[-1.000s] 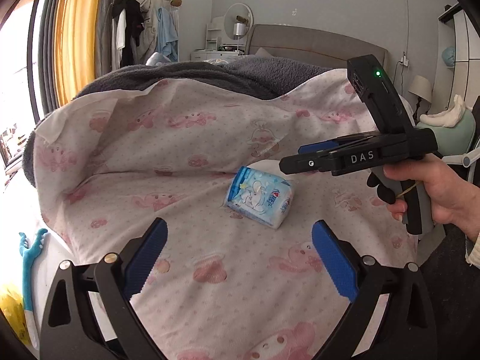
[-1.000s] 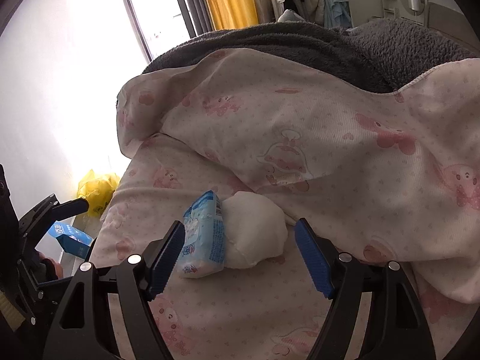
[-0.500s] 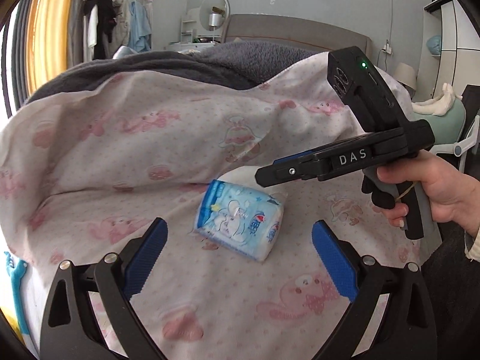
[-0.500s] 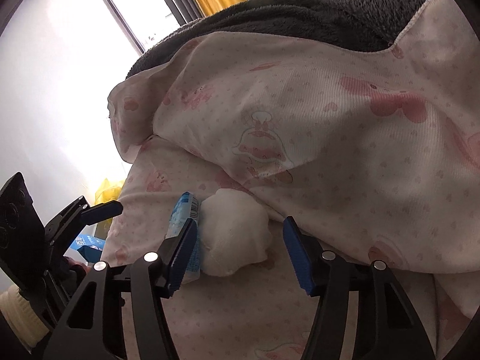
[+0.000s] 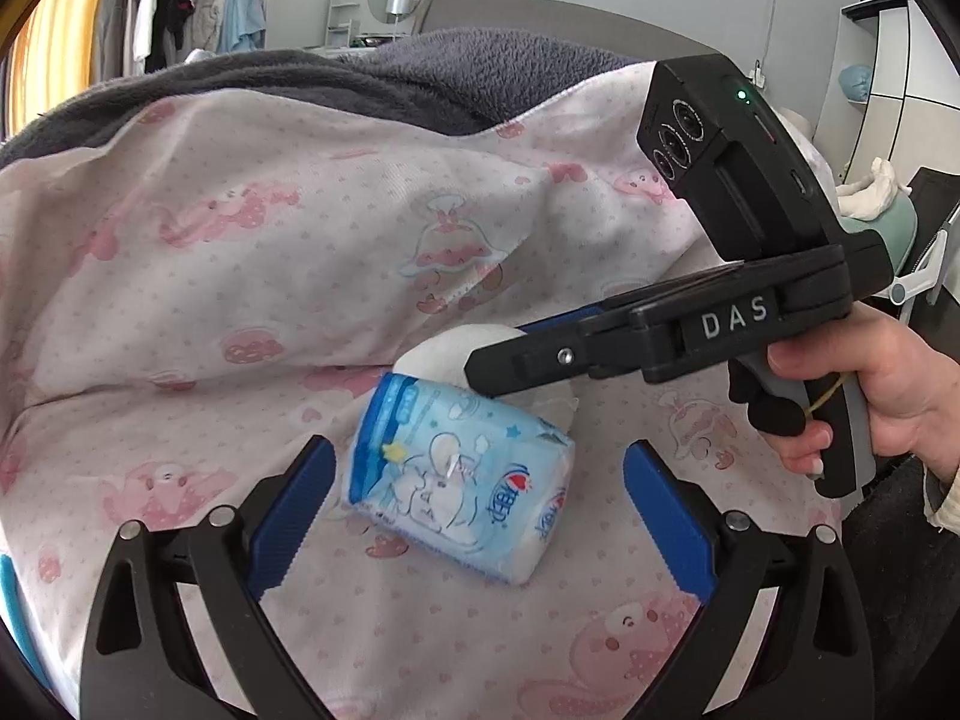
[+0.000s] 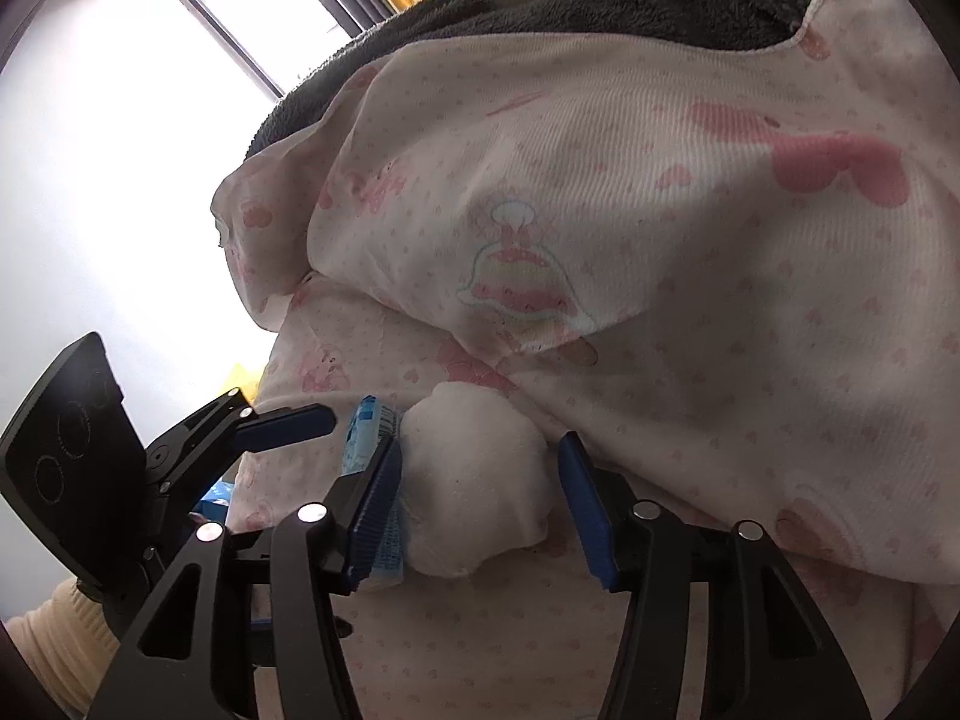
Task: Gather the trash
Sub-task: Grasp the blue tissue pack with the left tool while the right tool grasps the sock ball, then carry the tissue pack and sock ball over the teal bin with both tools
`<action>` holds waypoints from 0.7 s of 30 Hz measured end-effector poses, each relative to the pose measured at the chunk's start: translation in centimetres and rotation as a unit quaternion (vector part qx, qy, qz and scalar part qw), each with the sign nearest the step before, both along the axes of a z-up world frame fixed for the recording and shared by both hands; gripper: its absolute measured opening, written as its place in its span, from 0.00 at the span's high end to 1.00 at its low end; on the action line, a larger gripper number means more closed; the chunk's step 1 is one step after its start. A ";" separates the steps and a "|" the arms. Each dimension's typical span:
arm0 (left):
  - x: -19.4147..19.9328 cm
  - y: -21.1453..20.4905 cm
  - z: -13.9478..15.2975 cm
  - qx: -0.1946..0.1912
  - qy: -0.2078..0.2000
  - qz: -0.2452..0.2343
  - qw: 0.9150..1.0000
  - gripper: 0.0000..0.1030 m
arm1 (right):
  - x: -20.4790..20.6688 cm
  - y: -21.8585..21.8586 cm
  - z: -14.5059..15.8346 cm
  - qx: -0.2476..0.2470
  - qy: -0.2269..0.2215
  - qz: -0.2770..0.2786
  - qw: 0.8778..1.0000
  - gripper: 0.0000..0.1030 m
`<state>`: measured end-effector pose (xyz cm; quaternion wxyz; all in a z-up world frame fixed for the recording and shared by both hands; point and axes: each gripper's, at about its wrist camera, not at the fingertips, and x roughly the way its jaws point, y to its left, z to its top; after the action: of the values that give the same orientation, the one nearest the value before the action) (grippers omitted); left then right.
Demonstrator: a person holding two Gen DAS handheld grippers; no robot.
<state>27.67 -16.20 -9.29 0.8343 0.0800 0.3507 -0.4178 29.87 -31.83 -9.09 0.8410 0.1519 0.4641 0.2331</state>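
Note:
A blue and white tissue pack (image 5: 459,483) lies on the pink patterned sheet (image 5: 180,276). A crumpled white wad (image 6: 474,492) lies right behind it; it shows partly in the left wrist view (image 5: 444,354). My left gripper (image 5: 474,516) is open, its blue pads on either side of the pack, not touching. My right gripper (image 6: 480,510) is open around the white wad, its left pad between wad and pack (image 6: 363,438). It enters the left wrist view from the right (image 5: 576,342).
A folded pink quilt (image 6: 630,210) with a dark grey blanket (image 5: 360,84) on top rises just behind the trash. The bed's left edge, a yellow bag (image 6: 240,378) and a blue box (image 6: 219,495) on the floor lie beyond it.
Both grippers have moved forward and down. The left one now straddles the tissue pack. The right one has closed in around the white wad with narrower jaws.

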 end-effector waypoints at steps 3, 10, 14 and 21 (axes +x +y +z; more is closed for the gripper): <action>0.4 -0.5 -0.4 0.007 0.007 -0.005 1.000 0.05 | -0.1 -0.2 0.0 0.008 0.003 0.000 1.000 0.55; 0.7 -1.3 -0.8 0.025 0.006 0.000 1.000 0.20 | -0.3 -0.1 -0.3 0.016 0.013 0.002 1.000 0.68; 0.8 -1.2 -0.7 0.025 0.003 0.004 1.000 0.23 | -0.4 0.0 -0.1 0.008 0.003 0.001 1.000 0.72; -0.1 -0.1 -0.2 0.021 -0.015 0.023 0.999 0.28 | -0.6 1.1 1.3 -0.011 -0.029 -0.005 1.000 0.73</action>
<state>27.53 -16.30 -9.47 0.8473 0.0953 0.3482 -0.3896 29.30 -30.78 -7.75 0.8569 0.1384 0.4412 0.2278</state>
